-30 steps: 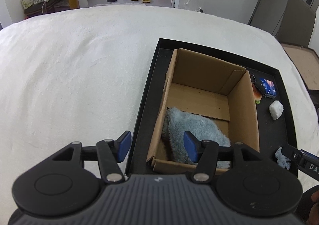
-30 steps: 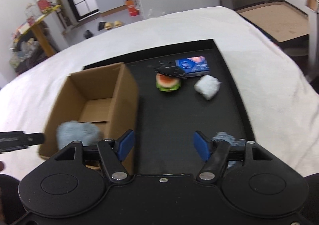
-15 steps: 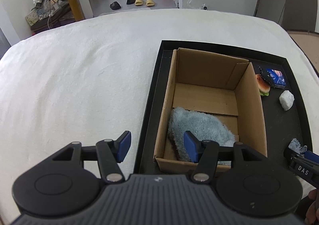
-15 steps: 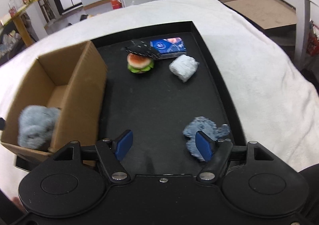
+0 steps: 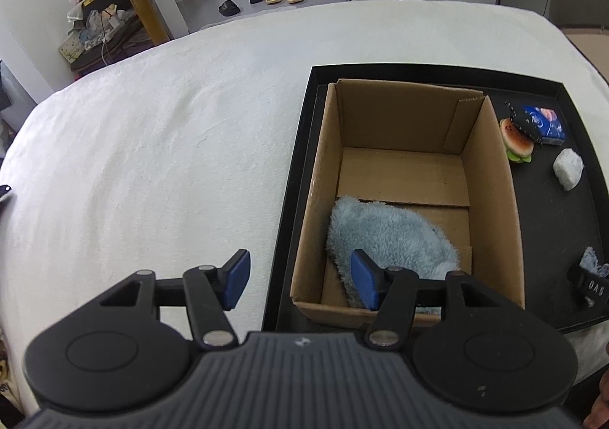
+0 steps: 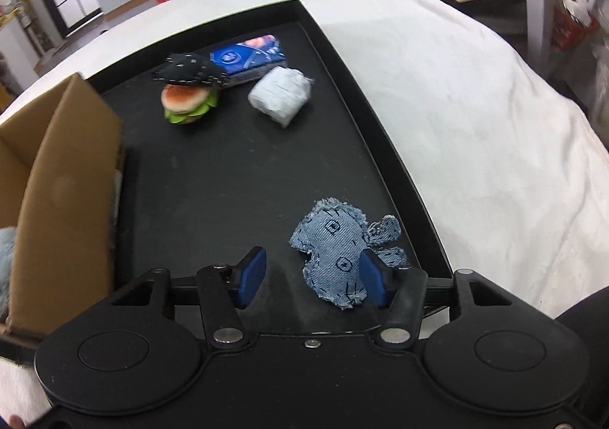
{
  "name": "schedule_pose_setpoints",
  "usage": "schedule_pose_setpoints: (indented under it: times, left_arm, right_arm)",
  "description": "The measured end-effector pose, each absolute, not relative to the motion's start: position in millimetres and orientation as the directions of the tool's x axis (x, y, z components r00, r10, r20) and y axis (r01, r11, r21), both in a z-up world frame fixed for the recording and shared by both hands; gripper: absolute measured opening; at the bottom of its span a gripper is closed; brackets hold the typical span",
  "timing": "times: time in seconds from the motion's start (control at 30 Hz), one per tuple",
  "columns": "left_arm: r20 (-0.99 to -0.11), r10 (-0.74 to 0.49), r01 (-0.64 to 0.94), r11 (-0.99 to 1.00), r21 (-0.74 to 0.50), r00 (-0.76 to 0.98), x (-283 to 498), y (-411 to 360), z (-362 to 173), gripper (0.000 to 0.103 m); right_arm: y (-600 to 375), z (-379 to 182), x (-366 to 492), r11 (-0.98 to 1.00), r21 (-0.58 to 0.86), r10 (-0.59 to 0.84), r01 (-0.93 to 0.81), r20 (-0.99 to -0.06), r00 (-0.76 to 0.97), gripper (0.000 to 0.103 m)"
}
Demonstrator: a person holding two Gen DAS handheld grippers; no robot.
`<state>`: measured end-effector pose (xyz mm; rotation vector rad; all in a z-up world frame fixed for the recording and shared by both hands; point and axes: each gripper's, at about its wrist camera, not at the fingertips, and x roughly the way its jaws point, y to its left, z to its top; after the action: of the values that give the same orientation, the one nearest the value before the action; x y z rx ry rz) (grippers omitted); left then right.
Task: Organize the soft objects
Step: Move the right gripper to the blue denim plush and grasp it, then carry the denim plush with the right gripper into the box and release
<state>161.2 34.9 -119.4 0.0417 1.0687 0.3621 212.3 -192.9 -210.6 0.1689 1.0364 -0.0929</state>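
The denim soft toy (image 6: pixel 342 250) lay flat near the right edge of the black tray (image 6: pixel 377 147), toward its near corner. The right gripper (image 6: pixel 310 276) pointed steeply down over it, jaws closing but not yet pinching: the right pad touched or overlapped the toy's side, while the left pad stood apart on bare tray. Likely risks: the toy sat off-centre, so the closing jaws could catch only a frayed edge and drop it on the lift, or push it against the tray rim.

The left gripper (image 5: pixel 300 278) hung spread and empty, angled down over the near left corner of the cardboard box (image 5: pixel 495 208), where the fluffy blue plush (image 5: pixel 384 235) lay. The burger toy (image 6: pixel 188 101), black pouch (image 6: pixel 188 71), blue packet (image 6: pixel 247 56) and white bundle (image 6: pixel 279 94) sat near the tray's far edge.
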Motion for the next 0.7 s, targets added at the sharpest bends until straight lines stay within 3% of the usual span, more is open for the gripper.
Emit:
schedule_pose_setpoints:
  times: [0.2,0.33,0.43,0.7]
  left_arm:
    - [-0.845,0.324,-0.259,0.938,0.23,0.425,161.5,30.7,-118.9,0.057]
    - [-0.842,0.323,-0.26,0.939,0.227,0.432,159.9,30.3,-118.0,0.057]
    - [-0.839,0.321,-0.26,0.94,0.223,0.44,157.9,30.5,-116.0,0.057]
    - [-0.838,0.296,-0.272,0.944,0.185,0.458,152.9,36.5,-110.1,0.057]
  right_arm:
    - [-199.5,-218.1,216.8,0.973,0.106,-0.006,0.203,-0.873,0.488,0.054]
    - [-203.5,-218.4,213.6,0.969,0.098,-0.024,0.227,-0.875,0.483,0.034]
    - [-206.8,-216.5,208.5,0.963,0.112,-0.025,0.244,-0.868,0.496,0.026]
    - [-203.4,-196.2,196.7,0.968,0.169,0.044,0.186,-0.842,0.538,0.025]
